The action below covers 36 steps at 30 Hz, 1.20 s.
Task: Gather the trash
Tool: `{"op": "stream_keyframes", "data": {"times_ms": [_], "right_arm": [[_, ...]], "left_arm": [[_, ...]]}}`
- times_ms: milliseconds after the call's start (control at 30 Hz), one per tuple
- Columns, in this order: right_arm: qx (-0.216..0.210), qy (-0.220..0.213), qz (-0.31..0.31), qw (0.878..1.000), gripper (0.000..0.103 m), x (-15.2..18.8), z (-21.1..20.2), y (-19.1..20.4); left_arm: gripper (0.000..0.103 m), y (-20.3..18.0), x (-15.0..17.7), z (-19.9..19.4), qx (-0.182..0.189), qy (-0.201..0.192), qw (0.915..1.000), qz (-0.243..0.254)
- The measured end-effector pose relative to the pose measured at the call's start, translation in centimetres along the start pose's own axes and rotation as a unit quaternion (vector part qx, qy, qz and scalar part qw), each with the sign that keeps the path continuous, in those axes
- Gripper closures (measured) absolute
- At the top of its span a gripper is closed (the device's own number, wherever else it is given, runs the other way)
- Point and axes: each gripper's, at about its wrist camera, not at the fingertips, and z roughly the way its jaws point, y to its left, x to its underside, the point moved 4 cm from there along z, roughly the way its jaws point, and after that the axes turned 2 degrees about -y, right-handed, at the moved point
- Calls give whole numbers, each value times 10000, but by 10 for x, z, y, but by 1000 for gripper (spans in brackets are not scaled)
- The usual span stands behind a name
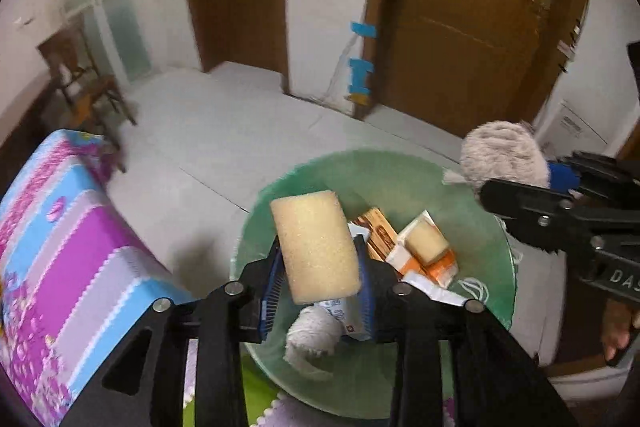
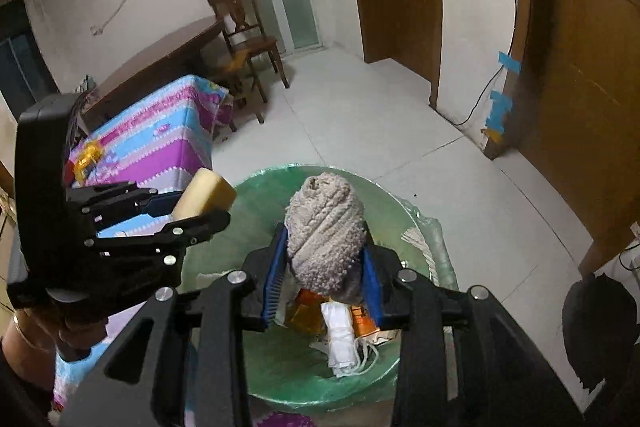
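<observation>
My left gripper [image 1: 318, 259] is shut on a yellow sponge [image 1: 316, 247] and holds it over the open green-lined trash bin [image 1: 400, 171]. My right gripper [image 2: 326, 263] is shut on a rolled grey fuzzy cloth [image 2: 326, 235] over the same bin [image 2: 272, 183]. The bin holds wrappers, an orange packet [image 1: 432, 259], a small grey cloth [image 1: 312, 339] and a white mask [image 2: 340, 331]. Each gripper shows in the other's view: the right with its cloth [image 1: 504, 155] at right, the left with its sponge [image 2: 206, 193] at left.
A table with a purple, blue and white patterned cover [image 1: 68, 259] stands left of the bin. A wooden chair [image 2: 248, 39] and a dark table stand behind it. Brown doors [image 1: 472, 19] and a white tiled floor [image 1: 224, 131] lie beyond.
</observation>
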Motion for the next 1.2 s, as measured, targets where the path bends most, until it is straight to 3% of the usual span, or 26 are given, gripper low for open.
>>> {"op": "stream_keyframes", "data": {"times_ms": [67,267,500,533,600,667,767,867,967,1200], "right_arm": [[105,-31,94,9999,40,3,4,-7],[-22,-184,357,9992,40,13,-6,-21],[198,-819,431,9955,39,33,-52,-27],[307,-939,452,9941,37,38,-60,-28],[512,-1193,498,9903,18,52,-79,-30],[861,-1591,599,9817,5,70,-104,-30],[1264,-2156,692,9658,5,96,-138,-26],[1695,-2472,682,9516,5,122,-161,-20],[2032,-2536,617,9437,5,138,-176,-14],[2385,-2683,332,9327,5,166,-190,15]], "left_arm": [[12,5,3,9,-306,59,9995,-106],[12,8,19,10,-462,-44,9987,-198],[12,-14,35,-15,-550,-516,9971,98],[12,-16,37,-22,-527,-626,9966,115],[5,-24,42,-36,-426,-897,9950,135],[5,-31,49,-51,-266,-1164,9928,130],[5,-46,69,-63,47,-1110,9935,235],[5,-57,89,-79,-77,-1344,9903,350],[5,-66,110,-94,-217,-1452,9886,330],[5,-65,152,-132,-449,-1706,9841,-199]]}}
